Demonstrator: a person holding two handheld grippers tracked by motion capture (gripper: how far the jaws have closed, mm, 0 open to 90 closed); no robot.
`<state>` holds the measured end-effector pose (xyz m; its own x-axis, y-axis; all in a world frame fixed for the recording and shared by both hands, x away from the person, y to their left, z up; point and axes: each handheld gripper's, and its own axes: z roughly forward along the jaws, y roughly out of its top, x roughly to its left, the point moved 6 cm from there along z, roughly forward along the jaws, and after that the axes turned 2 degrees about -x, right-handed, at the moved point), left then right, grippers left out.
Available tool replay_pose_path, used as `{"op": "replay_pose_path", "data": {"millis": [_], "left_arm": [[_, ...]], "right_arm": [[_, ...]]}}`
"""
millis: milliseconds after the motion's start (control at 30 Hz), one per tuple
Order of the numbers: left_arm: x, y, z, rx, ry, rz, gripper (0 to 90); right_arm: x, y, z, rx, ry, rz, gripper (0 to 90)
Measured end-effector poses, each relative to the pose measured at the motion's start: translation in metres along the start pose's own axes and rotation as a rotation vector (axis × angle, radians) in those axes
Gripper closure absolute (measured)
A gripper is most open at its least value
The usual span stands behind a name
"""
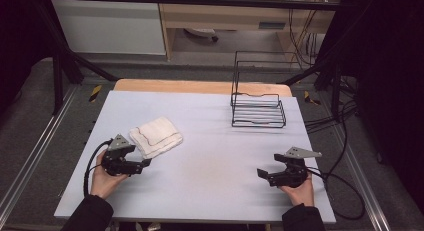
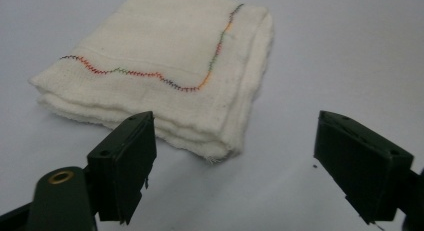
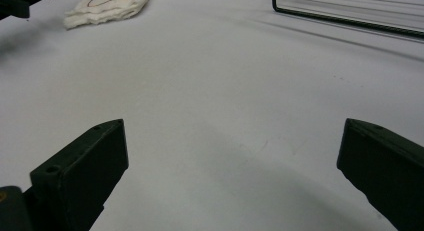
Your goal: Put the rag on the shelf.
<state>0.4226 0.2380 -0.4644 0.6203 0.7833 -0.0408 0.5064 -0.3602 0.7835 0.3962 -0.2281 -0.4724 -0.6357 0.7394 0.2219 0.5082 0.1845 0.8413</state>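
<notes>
The step in hand looks like the approach to a grasp. Nearest the person, at about 7 o'clock on the desk (image 1: 210, 191), the left gripper (image 1: 146, 163) sits low with its fingers (image 2: 125, 166) spread apart and nothing between them. Just beyond those fingers, toward 10 o'clock from the desk's middle, lies the folded cloth (image 2: 165, 71), white with a coloured stitched line, flat on the desk; its near corner sits just ahead of the gap, not yet inside it. At 5 o'clock the right gripper (image 1: 264, 174) rests with fingers (image 3: 85, 166) wide apart over bare desk, well away from the cloth. Farthest off, near 1 o'clock, stands a black wire rack (image 1: 258, 111). The next move probably calls for sliding the left gripper forward until the cloth's edge is between the fingers, then closing on all layers
</notes>
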Motion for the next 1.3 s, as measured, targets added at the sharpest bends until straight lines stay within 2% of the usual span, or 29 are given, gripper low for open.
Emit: {"op": "replay_pose_path", "data": {"millis": [67, 133, 300, 467, 733, 867, 933, 1100, 1300], "left_arm": [[0.002, 0.001, 0.006, 0.018, 0.023, -0.004, 20.5], [0.003, 0.002, 0.012, 0.020, 0.027, -0.015, 22.9], [0.001, 0.004, 0.024, 0.050, 0.037, 0.028, 34.0], [0.002, 0.002, 0.037, 0.092, 0.058, 0.058, 40.2], [0.005, 0.002, 0.040, 0.098, 0.093, 0.067, 51.6], [0.003, 0.002, 0.040, 0.109, 0.108, 0.090, 56.4], [0.003, 0.002, 0.040, 0.112, 0.117, 0.090, 58.4], [0.005, 0.004, 0.040, 0.117, 0.122, 0.068, 74.4], [0.006, 0.006, 0.040, 0.130, 0.130, 0.051, 79.3]], "right_arm": [[0.000, 0.000, 0.000, 0.001, 0.001, -0.002, 0.6], [0.000, 0.000, 0.000, 0.001, -0.001, -0.003, 0.6], [0.000, -0.001, 0.001, 0.008, -0.002, -0.006, 0.6], [0.000, -0.001, 0.001, 0.007, -0.001, -0.003, 0.6], [0.000, 0.000, 0.001, 0.005, -0.002, -0.004, 0.6], [-0.001, 0.000, 0.001, 0.003, -0.003, -0.001, 0.6], [-0.001, 0.000, 0.001, 0.002, -0.003, -0.001, 0.6], [0.000, 0.000, 0.001, 0.006, -0.002, -0.001, 0.6], [0.000, 0.000, 0.001, 0.006, -0.001, 0.002, 0.7]]}}
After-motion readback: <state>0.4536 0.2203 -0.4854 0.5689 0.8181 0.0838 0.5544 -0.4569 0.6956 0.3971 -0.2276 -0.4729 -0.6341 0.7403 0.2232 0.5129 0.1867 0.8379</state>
